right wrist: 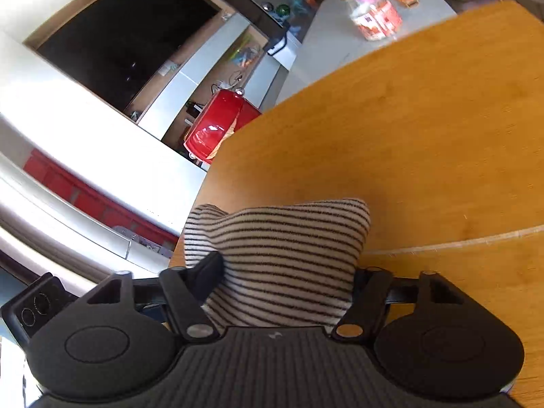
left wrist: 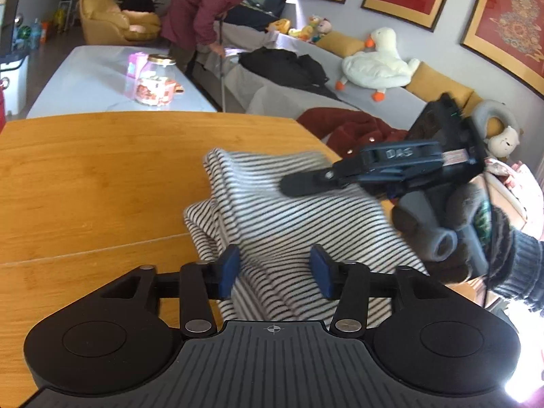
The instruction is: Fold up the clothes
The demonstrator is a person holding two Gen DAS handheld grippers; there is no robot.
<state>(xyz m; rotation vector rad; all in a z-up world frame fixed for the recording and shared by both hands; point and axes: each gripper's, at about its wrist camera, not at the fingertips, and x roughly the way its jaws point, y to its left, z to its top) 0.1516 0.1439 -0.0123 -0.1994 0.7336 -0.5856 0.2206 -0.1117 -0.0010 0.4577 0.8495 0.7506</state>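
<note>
Home living room: sofa [left wrist: 374, 102]; plush goose [left wrist: 380, 61]; probably television [right wrist: 125, 40].

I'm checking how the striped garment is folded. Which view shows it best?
The left wrist view: the striped garment lies bunched on the wooden table, most of it visible. The right wrist view shows only a bulging part between the right tool.

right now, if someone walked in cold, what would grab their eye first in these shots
The striped garment lies bunched on the wooden table, running between the open fingers of the left gripper. The right gripper reaches in over it from the right side. Behind the table, a big white plush goose sprawls on the grey sofa, and a person in a maroon jacket bends over at its far end.
</note>
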